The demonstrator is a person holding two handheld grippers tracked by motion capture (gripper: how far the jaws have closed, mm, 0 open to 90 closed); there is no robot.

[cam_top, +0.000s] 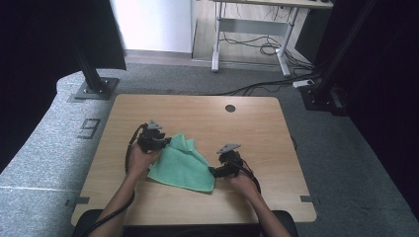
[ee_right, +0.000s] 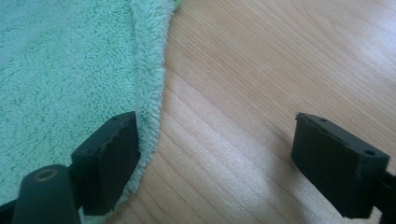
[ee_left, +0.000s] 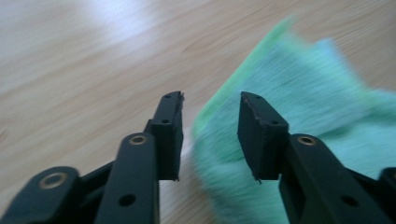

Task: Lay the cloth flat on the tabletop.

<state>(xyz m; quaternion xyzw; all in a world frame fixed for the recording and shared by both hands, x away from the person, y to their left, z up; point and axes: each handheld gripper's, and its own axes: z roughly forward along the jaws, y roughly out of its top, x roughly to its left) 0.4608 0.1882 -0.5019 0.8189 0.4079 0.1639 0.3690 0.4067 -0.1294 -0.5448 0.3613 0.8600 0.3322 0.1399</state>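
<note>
A green cloth (cam_top: 182, 167) lies on the wooden surface (cam_top: 257, 123), toward the near side and roughly midway between left and right. It is a soft, fuzzy terry fabric, mint green, with a thicker hemmed edge (ee_right: 148, 70). It lies mostly flat, turned at an angle to the surface edges, so one corner points toward the near right. At its far end the fabric is rumpled and partly doubled over, with a brighter green edge (ee_left: 243, 65) showing there. In the left gripper view that far part looks blurred. The right-hand hem runs in a gentle curve over the bare wood.
</note>
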